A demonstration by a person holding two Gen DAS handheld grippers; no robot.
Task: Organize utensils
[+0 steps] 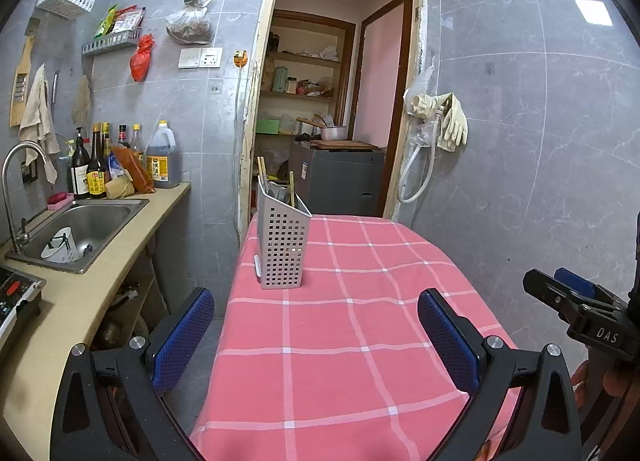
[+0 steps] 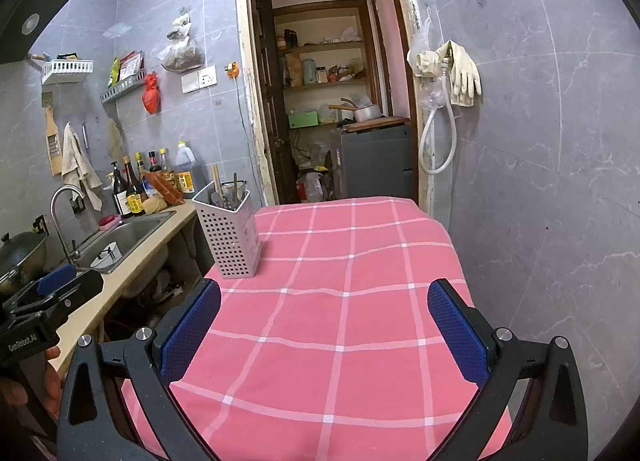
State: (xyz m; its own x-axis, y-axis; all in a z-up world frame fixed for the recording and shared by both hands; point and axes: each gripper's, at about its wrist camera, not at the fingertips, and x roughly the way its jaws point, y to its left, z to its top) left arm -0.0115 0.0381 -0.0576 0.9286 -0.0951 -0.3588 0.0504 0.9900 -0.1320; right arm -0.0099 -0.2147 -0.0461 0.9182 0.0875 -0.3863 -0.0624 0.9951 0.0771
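Grey holder (image 1: 283, 245), utensils (image 1: 280, 189) mostly hidden, left tongs (image 1: 316, 335), right tongs (image 2: 324, 327) both released.

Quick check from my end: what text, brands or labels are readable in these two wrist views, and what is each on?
"DAS": white letters on the black body of the right gripper, seen from the left wrist view.
"GenRobot.AI": on the black body of the left gripper, seen from the right wrist view; small, so my reading is tentative.
Labels on the sauce bottles and the oil jug: too small to read.
Snack packets on the wall shelf: blurred, unreadable.
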